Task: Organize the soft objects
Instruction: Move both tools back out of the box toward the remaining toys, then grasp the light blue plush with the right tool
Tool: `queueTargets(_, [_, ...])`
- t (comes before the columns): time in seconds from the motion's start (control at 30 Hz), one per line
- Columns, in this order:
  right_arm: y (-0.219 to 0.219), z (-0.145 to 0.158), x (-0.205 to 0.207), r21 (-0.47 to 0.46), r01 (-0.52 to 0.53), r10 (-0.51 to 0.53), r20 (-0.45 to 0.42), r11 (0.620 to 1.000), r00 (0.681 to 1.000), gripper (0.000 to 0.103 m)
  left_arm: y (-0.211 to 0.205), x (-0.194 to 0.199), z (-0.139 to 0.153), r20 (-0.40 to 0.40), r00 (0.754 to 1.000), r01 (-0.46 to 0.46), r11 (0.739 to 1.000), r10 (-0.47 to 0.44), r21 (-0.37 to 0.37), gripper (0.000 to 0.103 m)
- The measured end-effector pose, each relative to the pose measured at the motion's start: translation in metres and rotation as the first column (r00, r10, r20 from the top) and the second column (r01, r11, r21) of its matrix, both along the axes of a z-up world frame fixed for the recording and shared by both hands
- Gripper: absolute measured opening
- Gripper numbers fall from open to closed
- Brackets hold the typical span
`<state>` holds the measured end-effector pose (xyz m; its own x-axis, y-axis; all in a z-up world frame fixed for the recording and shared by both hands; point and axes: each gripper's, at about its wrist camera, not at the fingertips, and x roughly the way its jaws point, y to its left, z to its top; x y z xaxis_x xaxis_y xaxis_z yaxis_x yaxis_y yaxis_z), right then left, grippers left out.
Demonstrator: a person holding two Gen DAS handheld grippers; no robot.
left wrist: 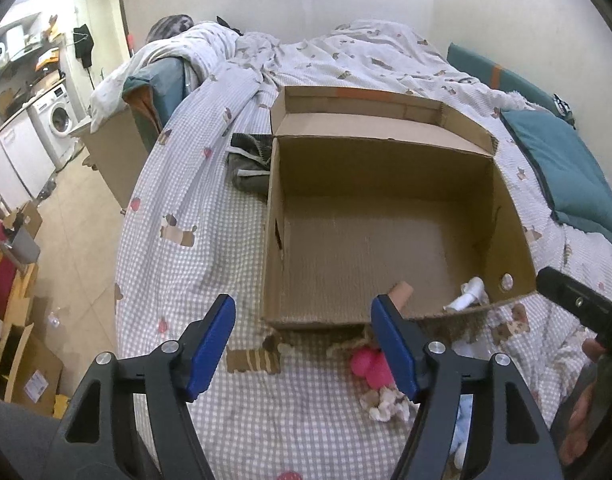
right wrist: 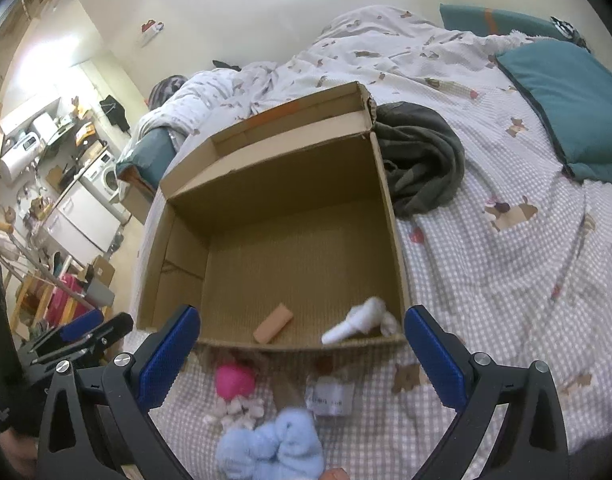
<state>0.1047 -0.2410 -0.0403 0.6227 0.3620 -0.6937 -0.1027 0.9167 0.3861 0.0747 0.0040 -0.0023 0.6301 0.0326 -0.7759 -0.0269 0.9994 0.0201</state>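
An open cardboard box (left wrist: 385, 168) (right wrist: 266, 168) sits on the checked bedspread. Inside, by its near wall, lie a peach sponge block (right wrist: 273, 323) (left wrist: 401, 294) and a white soft toy (right wrist: 359, 320) (left wrist: 467, 294). On the bed in front of the box lie a pink soft toy (right wrist: 234, 378) (left wrist: 367, 366), a white-brown fluffy piece (right wrist: 242, 410) (left wrist: 385, 402), a light blue plush (right wrist: 272, 446) and a small white packet (right wrist: 330, 396). My left gripper (left wrist: 304, 350) is open and empty above the bed, left of the pink toy. My right gripper (right wrist: 300, 356) is open and empty above the loose toys.
A dark grey garment (right wrist: 419, 160) (left wrist: 250, 164) lies beside the box. A teal pillow (right wrist: 569, 100) (left wrist: 561, 168) lies to the right. A rumpled duvet (left wrist: 345, 52) lies behind the box. The bed's left edge drops to a tiled floor (left wrist: 78, 216) with cartons and a washing machine (left wrist: 58, 120).
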Motion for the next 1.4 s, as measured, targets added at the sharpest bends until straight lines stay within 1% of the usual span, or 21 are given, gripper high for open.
queueTargets(0.17, [0.003,-0.004,-0.021,-0.021,0.003,-0.003,-0.022,1.000,1.000,0.103,-0.003,-0.017,-0.003,-0.020,1.000,-0.004,1.000,0.004,-0.007,0.068])
queueTargets(0.27, [0.003,-0.003,-0.032,-0.019,0.001,-0.002,-0.020,1.000,1.000,0.103,-0.001,-0.025,-0.005,-0.038,0.999,-0.003,0.999,0.001,-0.035,0.068])
queueTargets(0.5, [0.003,-0.001,-0.045,-0.022,0.005,-0.006,-0.033,1.000,0.999,0.103,0.005,-0.039,-0.003,-0.047,0.998,-0.041,0.999,0.040,-0.015,0.068])
queueTargets(0.7, [0.002,-0.007,-0.048,-0.039,0.022,-0.025,-0.064,0.999,0.998,0.103,0.015,-0.039,-0.011,-0.072,0.993,-0.093,0.995,0.091,-0.031,0.068])
queueTargets(0.83, [0.005,-0.012,-0.046,-0.069,0.009,-0.015,-0.078,0.998,0.997,0.103,0.023,-0.037,-0.015,-0.091,0.989,-0.120,0.991,0.115,-0.058,0.068])
queueTargets(0.9, [0.007,-0.018,-0.045,-0.071,-0.012,0.004,-0.108,0.997,0.994,0.103,0.025,-0.035,-0.019,-0.107,0.987,-0.130,0.989,0.123,-0.067,0.068])
queueTargets(0.97, [0.010,-0.027,-0.044,-0.058,-0.048,0.038,-0.165,0.997,0.986,0.103,0.025,-0.034,-0.022,-0.125,0.984,-0.138,0.988,0.128,-0.075,0.068])
queueTargets(1.1, [0.027,-0.050,-0.042,-0.067,-0.135,0.111,-0.289,0.989,0.951,0.103,0.024,-0.029,-0.030,-0.156,0.979,-0.148,0.984,0.132,-0.095,0.068])
queueTargets(1.2, [0.047,-0.062,-0.042,-0.100,-0.211,0.167,-0.334,0.972,0.928,0.103,0.021,-0.027,-0.033,-0.169,0.978,-0.143,0.985,0.125,-0.095,0.068])
queueTargets(1.27, [0.062,-0.069,-0.043,-0.147,-0.265,0.198,-0.357,0.953,0.913,0.103,0.021,-0.027,-0.034,-0.172,0.977,-0.139,0.986,0.122,-0.092,0.068])
queueTargets(1.33, [0.074,-0.078,-0.042,-0.150,-0.315,0.238,-0.385,0.937,0.892,0.103,0.021,-0.026,-0.035,-0.173,0.977,-0.140,0.986,0.123,-0.090,0.068])
queueTargets(1.4, [0.082,-0.086,-0.041,-0.156,-0.343,0.257,-0.405,0.926,0.877,0.103,0.023,-0.026,-0.036,-0.177,0.976,-0.147,0.985,0.129,-0.091,0.068])
